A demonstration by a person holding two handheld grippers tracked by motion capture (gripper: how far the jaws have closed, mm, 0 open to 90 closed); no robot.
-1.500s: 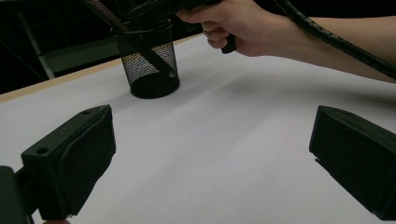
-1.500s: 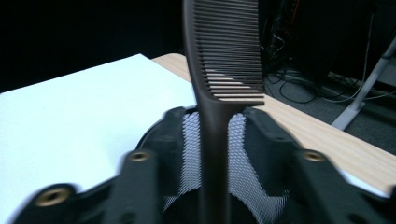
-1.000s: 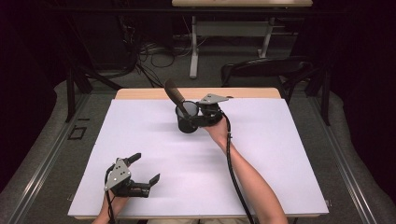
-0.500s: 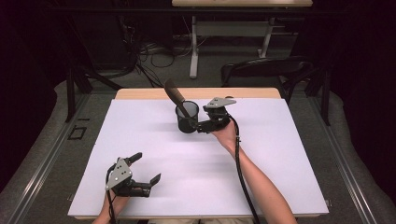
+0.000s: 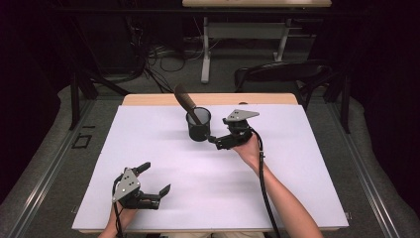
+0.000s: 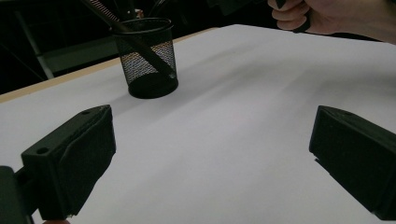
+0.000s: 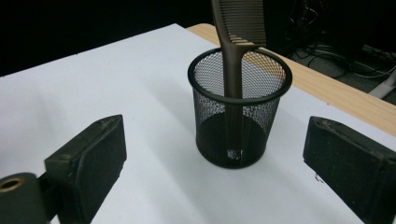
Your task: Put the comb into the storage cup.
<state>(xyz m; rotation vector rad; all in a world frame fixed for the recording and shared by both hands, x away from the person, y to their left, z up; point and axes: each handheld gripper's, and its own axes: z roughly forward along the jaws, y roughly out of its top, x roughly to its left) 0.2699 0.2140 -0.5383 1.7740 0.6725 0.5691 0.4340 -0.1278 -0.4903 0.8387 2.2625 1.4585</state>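
Observation:
A black mesh cup (image 5: 198, 125) stands on the white sheet near the table's far edge. A brown comb (image 5: 185, 101) leans in it, teeth end up and tilted to the left. My right gripper (image 5: 214, 142) hovers just right of the cup, a small gap away. Its jaws have just been opening and stand open with nothing between them. In the right gripper view the cup (image 7: 239, 116) and comb (image 7: 236, 42) sit straight ahead of the jaws. My left gripper (image 5: 154, 178) rests open at the front left, far from the cup (image 6: 148, 60).
The white sheet (image 5: 297, 168) covers most of the table, and a strip of bare wood (image 5: 148, 99) shows along the far edge. A dark chair (image 5: 282, 74) and floor cables (image 5: 163, 54) lie beyond the table. The right gripper's cable (image 5: 262, 178) runs along the forearm.
My right gripper has drawn back from the cup toward the right and its jaws have spread wider. The comb stays leaning in the cup. The left gripper has not moved.

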